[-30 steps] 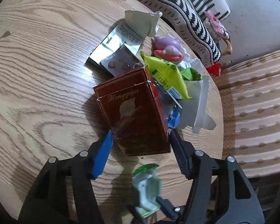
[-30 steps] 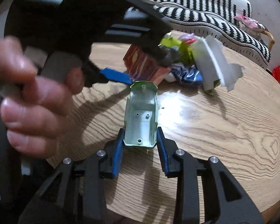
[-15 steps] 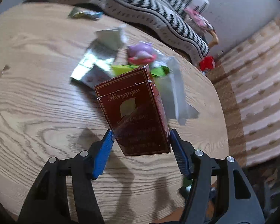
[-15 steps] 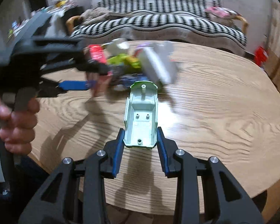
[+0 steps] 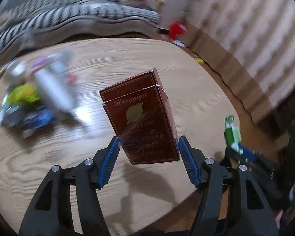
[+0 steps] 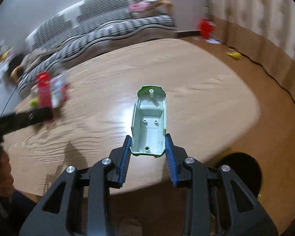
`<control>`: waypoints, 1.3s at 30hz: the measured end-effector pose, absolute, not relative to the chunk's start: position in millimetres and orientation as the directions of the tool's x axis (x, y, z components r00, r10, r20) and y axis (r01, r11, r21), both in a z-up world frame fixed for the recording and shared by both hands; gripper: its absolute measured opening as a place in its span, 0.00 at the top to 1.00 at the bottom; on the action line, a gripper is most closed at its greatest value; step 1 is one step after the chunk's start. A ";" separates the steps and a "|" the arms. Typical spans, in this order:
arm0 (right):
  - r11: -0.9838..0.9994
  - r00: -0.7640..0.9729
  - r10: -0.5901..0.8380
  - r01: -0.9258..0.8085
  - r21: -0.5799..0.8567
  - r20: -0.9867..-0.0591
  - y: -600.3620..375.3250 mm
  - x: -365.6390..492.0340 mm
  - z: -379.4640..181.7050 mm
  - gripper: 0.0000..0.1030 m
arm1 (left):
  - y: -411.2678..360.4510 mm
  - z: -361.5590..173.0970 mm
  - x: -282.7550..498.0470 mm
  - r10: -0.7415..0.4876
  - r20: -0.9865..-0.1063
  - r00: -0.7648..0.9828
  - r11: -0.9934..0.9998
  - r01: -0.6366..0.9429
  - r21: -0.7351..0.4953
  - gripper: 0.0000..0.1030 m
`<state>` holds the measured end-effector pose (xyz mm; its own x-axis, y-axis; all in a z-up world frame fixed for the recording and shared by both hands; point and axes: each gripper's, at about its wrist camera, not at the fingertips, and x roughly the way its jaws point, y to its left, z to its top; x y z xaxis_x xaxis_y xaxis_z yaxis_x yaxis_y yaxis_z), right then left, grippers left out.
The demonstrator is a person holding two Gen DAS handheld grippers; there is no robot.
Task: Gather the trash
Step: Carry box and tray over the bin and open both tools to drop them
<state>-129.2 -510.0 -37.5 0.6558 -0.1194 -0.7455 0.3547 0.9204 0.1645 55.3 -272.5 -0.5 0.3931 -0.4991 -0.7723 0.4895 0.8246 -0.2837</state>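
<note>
In the left wrist view, the left gripper (image 5: 148, 153) was clamped on the lower end of a dark red cigarette box (image 5: 140, 118), its blue pads pressing the box's two sides. The box stood upright and slightly tilted in the middle of the frame, lifted clear above the wooden table (image 5: 186, 78) (its shadow lay on the wood beneath). A blurred pile of wrappers (image 5: 33, 100), green, blue and silvery, lay on the table at the left of the frame, well apart from the box. At the right edge of that view the right gripper showed only as a smear carrying something green and white.

In the right wrist view, the right gripper (image 6: 148, 147) was closed narrowly on the near end of a pale green plastic shell (image 6: 149, 122), hollow side facing the camera, held over the table (image 6: 206, 98) at frame centre. The red box (image 6: 44, 91) appeared blurred at the left of this frame. A round dark bin (image 6: 243, 175) sat at lower right, beside the table's edge. A striped sofa (image 6: 100, 33) ran across the upper left.
</note>
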 end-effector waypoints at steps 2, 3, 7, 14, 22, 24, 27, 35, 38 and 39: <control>0.887 0.643 -0.168 0.429 0.171 -0.748 -545.1 -150.2 -42.5 0.67 | -310.2 -1.8 38.5 -0.513 -0.773 0.372 0.786 0.565 -0.250 0.41; 0.867 0.634 -0.190 0.466 0.174 -0.750 -562.5 -162.9 -46.2 0.67 | -332.2 -4.0 28.7 -0.522 -0.776 0.354 0.760 0.605 -0.236 0.41; 0.771 0.575 -0.273 0.610 0.182 -0.771 -625.7 -214.2 -62.5 0.67 | -392.2 -16.7 -2.9 -0.543 -0.789 0.287 0.668 0.717 -0.199 0.41; 0.603 0.485 -0.264 0.758 0.250 -0.834 -696.4 -280.6 -97.4 0.67 | -473.6 -45.6 -57.3 -0.556 -0.818 0.150 0.495 0.850 -0.181 0.41; 0.585 0.471 -0.221 0.765 0.270 -0.854 -703.6 -288.1 -111.8 0.67 | -513.9 -78.2 -79.0 -0.518 -0.853 0.061 0.401 0.898 -0.180 0.41; 0.590 0.469 -0.221 0.762 0.266 -0.855 -706.2 -277.2 -110.0 0.67 | -516.6 -80.6 -77.5 -0.514 -0.856 0.061 0.404 0.897 -0.178 0.41; 0.592 0.470 -0.221 0.761 0.265 -0.855 -702.0 -270.8 -106.2 0.67 | -514.3 -81.8 -73.8 -0.512 -0.858 0.051 0.406 0.894 -0.189 0.41; 0.588 0.471 -0.226 0.764 0.266 -0.853 -704.7 -266.5 -105.2 0.67 | -529.0 -87.2 -73.4 -0.506 -0.862 0.040 0.396 0.898 -0.192 0.41; 0.583 0.473 -0.228 0.766 0.270 -0.851 -704.2 -266.4 -104.0 0.67 | -533.3 -86.8 -77.3 -0.516 -0.855 0.044 0.375 0.909 -0.180 0.41; 0.583 0.476 -0.227 0.765 0.273 -0.850 -704.3 -267.6 -104.6 0.67 | -534.1 -86.4 -78.3 -0.519 -0.854 0.045 0.373 0.911 -0.179 0.40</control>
